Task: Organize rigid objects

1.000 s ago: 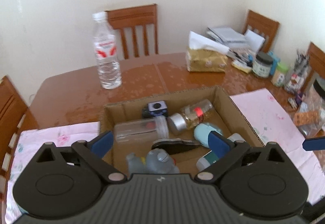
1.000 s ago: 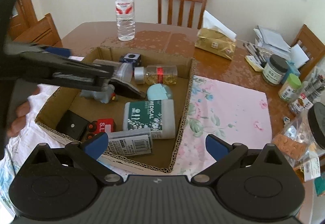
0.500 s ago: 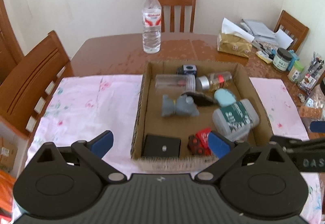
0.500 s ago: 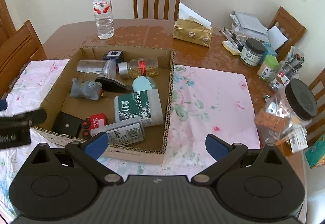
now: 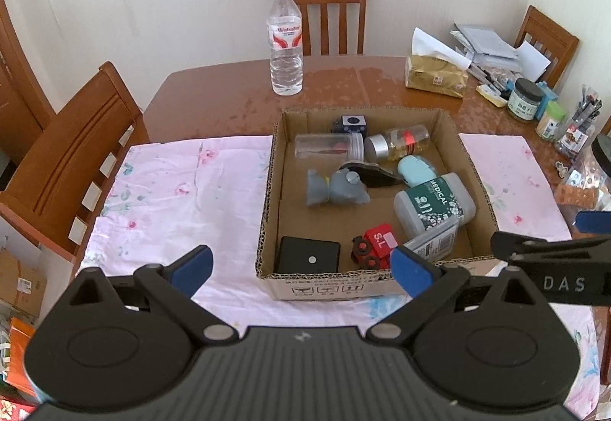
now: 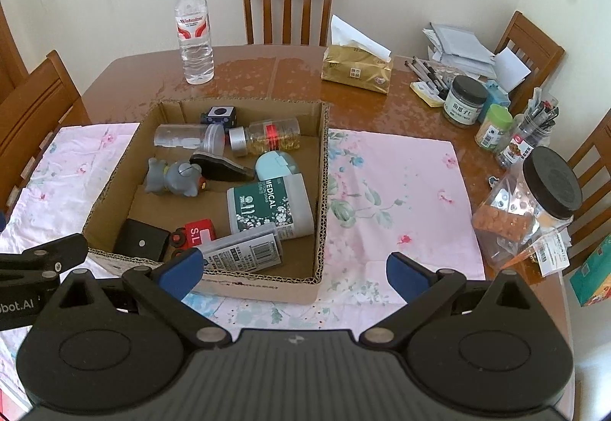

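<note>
Two grippers, left [image 5: 301,270] and right [image 6: 293,270], fingers wide apart, empty, above cloth-covered wooden table [image 6: 298,77]; chairs [image 6: 288,0] around.

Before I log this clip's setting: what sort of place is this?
Most likely a home dining room: a wooden dining table ringed by wooden chairs, with a tissue pack and a water bottle on it.

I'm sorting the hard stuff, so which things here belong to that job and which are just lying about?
Job: cardboard box, grey toy, MEDICAL bottle, red toy car, black case.
Lying about: water bottle, tissue pack, pens.
</note>
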### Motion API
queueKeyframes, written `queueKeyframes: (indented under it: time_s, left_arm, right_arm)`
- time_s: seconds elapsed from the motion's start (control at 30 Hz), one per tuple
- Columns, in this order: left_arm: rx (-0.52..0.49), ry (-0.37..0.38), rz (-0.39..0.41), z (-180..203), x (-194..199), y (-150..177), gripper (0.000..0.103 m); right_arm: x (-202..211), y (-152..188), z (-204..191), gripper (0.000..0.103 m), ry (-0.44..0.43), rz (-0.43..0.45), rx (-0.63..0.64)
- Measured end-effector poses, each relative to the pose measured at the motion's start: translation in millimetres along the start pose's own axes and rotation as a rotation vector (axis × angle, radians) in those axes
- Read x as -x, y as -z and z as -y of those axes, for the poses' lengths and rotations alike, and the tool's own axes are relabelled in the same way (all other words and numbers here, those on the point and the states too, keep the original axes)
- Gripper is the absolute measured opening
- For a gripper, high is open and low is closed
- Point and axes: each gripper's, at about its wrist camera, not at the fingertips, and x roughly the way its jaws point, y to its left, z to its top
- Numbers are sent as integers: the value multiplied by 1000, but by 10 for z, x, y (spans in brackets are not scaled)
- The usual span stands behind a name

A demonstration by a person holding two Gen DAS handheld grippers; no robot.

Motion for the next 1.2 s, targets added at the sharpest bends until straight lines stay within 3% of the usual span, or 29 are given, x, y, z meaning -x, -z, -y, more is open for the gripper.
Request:
queueKeyframes:
  time_s: [1.2]
  left_arm:
    - [8, -5, -8, -34, 77, 21, 99]
  right_arm:
    - [32, 41, -48, 103, 1, 0, 3]
